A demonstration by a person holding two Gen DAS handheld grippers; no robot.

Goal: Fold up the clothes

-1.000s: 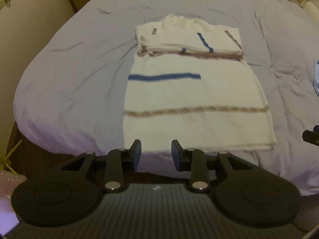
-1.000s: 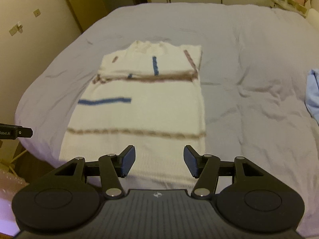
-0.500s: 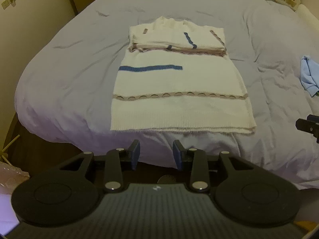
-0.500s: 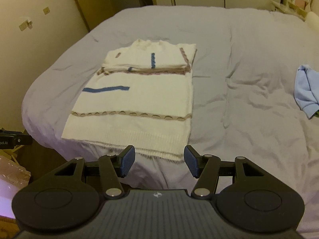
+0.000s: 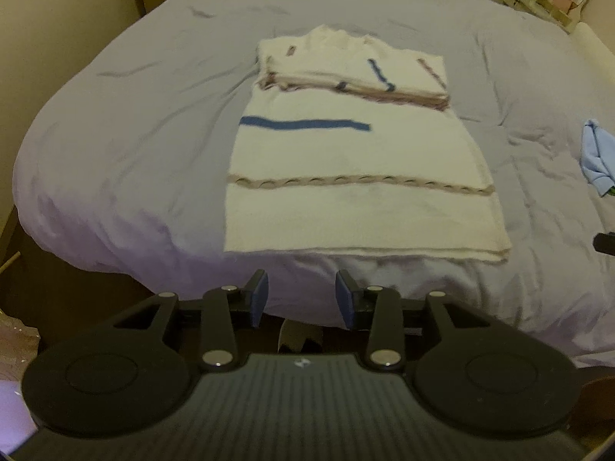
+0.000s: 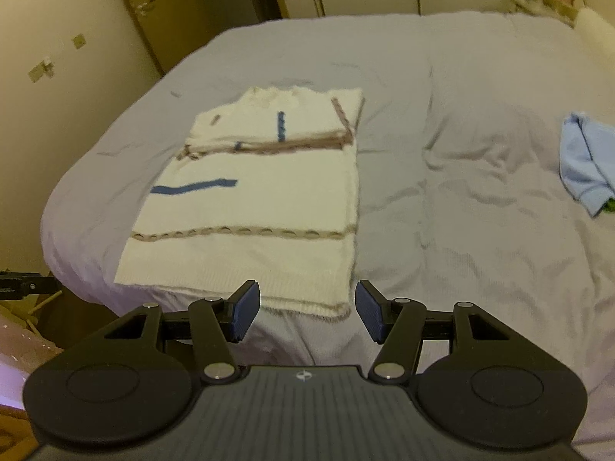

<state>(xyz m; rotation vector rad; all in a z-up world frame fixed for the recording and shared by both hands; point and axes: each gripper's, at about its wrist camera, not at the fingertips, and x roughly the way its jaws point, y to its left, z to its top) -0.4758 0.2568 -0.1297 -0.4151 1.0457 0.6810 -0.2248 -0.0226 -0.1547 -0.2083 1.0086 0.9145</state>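
Observation:
A cream knitted sweater [image 5: 357, 161] with blue and brown stripes lies flat on the grey-lilac bed [image 5: 127, 142], its sleeves folded across the top and its hem at the near bed edge. It also shows in the right wrist view [image 6: 253, 207]. My left gripper [image 5: 301, 296] is open and empty, just short of the bed edge, below the middle of the hem. My right gripper [image 6: 307, 311] is open and empty, close in front of the hem's right corner. Neither touches the sweater.
A crumpled light blue garment [image 6: 584, 161] lies at the bed's right side, also seen in the left wrist view [image 5: 597, 153]. Beige walls and a wooden door [image 6: 127, 19] stand to the left, cupboards behind the bed. The floor lies below the bed's near edge.
Both grippers pulled back from over the sweater's hem to beyond the bed edge, then the left one came closer again. Both stayed open. The sweater has not moved.

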